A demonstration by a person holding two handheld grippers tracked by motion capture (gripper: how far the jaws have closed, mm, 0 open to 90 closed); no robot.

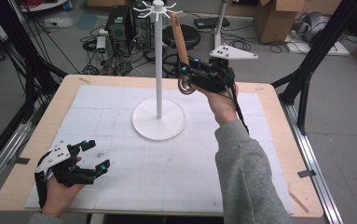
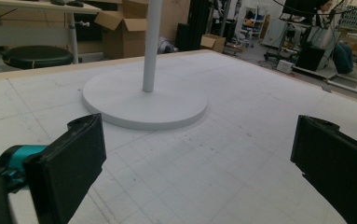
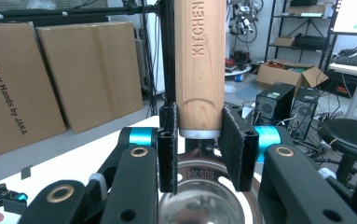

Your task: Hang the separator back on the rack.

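Left gripper (image 1: 93, 156): nearest the camera in the high view, resting low on the white gridded mat (image 1: 120, 186), well apart from the rack's base and on the person's side of it; jaws spread wide, nothing between them.
Right gripper (image 1: 184, 64): raised just beside the rack's pole, on its right; jaws clenched on the utensil's wooden handle, right at its lower end.
Utensil (image 1: 180, 43): wooden-handled kitchen tool (image 3: 199, 60) with a perforated steel head (image 3: 204, 196), probably a small strainer or skimmer; held handle-up, tilted slightly, head hanging below the jaws. Its handle tip stands close beside the hooks at the rack's top.
Rack (image 1: 159, 65): white hanging stand, round base (image 2: 143, 102) on the mat, thin pole, ring of hooks (image 1: 157, 8) at the top; no hook carries anything.
Step in hand: as I judge it, bringing the utensil up to the rack to hang it.
Next move: likely calls for lifting the handle tip level with a hook and lining up its hanging hole, which I cannot make out.
Containers: cardboard boxes (image 1: 278, 18) stand on the floor beyond the rack; their contents cannot be made out.
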